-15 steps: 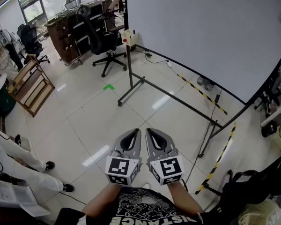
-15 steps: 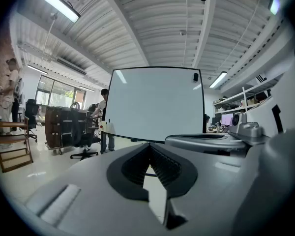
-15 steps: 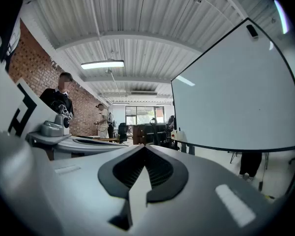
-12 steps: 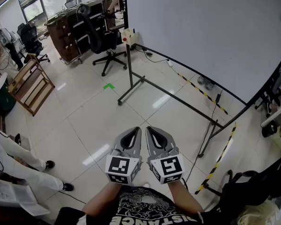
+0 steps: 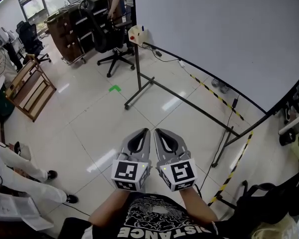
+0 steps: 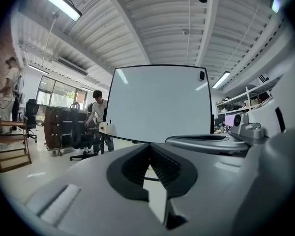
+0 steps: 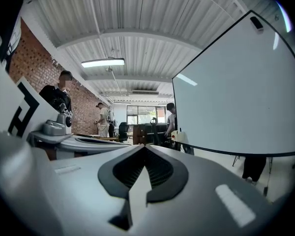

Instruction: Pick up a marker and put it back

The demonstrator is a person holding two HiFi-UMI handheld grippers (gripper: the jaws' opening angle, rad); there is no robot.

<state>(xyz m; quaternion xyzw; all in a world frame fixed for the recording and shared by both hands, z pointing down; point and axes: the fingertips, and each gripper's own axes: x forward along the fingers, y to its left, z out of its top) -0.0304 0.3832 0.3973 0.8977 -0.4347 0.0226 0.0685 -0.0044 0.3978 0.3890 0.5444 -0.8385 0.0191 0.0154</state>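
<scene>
Low in the middle of the head view, the left hand-held gripper (image 5: 145,131) and right hand-held gripper (image 5: 157,131) sit side by side, each with jaws together on nothing. The pick-up looks not yet begun. No marker can be made out; it likely sits in the small cream box with a red spot (image 5: 136,34) at the left edge of the large white board (image 5: 224,29), upper centre, well apart from both. Next comes closing that gap and opening one pair of jaws.

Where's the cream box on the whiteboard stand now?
Head view, upper centre: the cream box sits at the whiteboard's lower left corner, atop the stand post, right of the black office chair.
</scene>
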